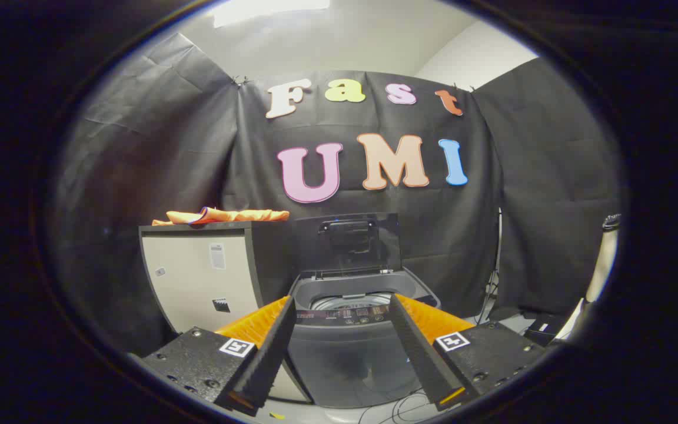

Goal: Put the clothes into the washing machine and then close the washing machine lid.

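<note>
A grey top-loading washing machine [348, 347] stands straight ahead, seen between my fingers. Its dark lid [354, 241] is raised upright at the back, and the metal drum [348, 302] shows inside. An orange garment [221, 216] lies flat on top of a cabinet [203, 277] left of the machine, beyond my left finger. My gripper [342, 303] is open with nothing between its fingers, held back from the machine at about drum height.
The pale cabinet with a dark top stands close against the machine's left side. Cables [398, 409] lie on the floor in front of the machine. At the far right a person's arm [604, 259] hangs beside dark boxes [542, 327] on the floor.
</note>
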Demonstrator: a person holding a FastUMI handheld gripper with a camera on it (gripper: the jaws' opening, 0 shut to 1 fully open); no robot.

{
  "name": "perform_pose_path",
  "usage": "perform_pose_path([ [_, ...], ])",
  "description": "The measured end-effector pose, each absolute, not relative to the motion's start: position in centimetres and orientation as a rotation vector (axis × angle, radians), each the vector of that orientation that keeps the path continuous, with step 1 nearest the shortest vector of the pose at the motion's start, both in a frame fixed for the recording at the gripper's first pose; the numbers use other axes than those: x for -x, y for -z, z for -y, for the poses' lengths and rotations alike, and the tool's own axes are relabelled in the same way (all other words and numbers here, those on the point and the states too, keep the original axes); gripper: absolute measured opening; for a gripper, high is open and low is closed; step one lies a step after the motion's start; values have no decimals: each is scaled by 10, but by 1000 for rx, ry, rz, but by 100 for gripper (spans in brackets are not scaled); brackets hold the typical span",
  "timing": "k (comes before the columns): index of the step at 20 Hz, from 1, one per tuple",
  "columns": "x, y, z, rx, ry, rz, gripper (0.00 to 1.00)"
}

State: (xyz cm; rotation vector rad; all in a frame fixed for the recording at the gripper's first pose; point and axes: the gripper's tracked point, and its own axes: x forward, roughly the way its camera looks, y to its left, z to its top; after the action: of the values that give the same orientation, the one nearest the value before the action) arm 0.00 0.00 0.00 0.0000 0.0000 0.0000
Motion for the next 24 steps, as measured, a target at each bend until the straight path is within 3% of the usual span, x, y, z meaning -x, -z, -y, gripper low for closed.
perform_pose_path([
  [14,-4,9,-13,-3,-7,-28,96],
  [24,-53,-52,-113,-23,-103,-79,96],
])
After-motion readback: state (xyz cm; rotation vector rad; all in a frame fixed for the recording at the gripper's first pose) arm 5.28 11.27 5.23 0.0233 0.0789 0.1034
